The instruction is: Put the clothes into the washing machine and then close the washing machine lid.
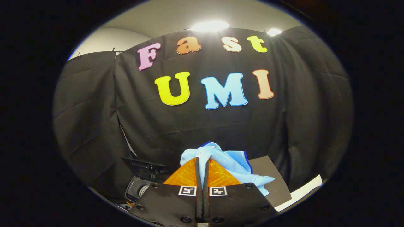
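The gripper [202, 162] has its two fingers pressed nearly together, pinching a fold of light blue cloth [221, 159] between them. The cloth is thin and soft, bunched into rounded creases, with a darker blue trim running along one edge; it billows up just ahead of the fingertips and drapes off to their right. The fingers' [186, 175] inner faces look ridged and wedge-shaped. Below and left of the fingers sits a dark washing machine [142, 181], its glossy lid raised and a rounded opening beneath. Behind everything hangs wrinkled black cloth [94, 119]. A flat dark board [274, 183] lies to the right.
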A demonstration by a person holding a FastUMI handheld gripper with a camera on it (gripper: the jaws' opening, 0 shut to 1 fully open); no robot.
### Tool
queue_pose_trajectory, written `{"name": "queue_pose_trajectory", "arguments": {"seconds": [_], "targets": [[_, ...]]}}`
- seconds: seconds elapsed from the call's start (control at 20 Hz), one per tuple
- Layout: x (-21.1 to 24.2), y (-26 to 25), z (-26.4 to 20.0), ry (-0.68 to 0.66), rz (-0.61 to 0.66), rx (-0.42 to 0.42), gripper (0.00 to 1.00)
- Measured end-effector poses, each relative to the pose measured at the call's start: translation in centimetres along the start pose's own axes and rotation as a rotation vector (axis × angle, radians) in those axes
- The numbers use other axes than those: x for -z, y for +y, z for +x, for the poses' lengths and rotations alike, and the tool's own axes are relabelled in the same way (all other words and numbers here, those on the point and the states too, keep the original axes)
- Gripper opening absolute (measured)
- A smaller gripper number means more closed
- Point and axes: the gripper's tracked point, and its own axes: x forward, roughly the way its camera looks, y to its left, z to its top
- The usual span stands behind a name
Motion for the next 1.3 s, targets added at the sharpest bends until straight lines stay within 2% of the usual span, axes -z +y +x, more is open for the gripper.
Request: {"name": "queue_pose_trajectory", "arguments": {"seconds": [0.5,1.05,1.3], "targets": [[-0.9,7.7,0.1,-0.008,-0.061,-0.122,0.01],[-1.1,19.8,0.0,-0.004,-0.090,-0.333,0.01],[0.2,24.9,0.3,0.024,-0.115,-0.419,0.01]]}}
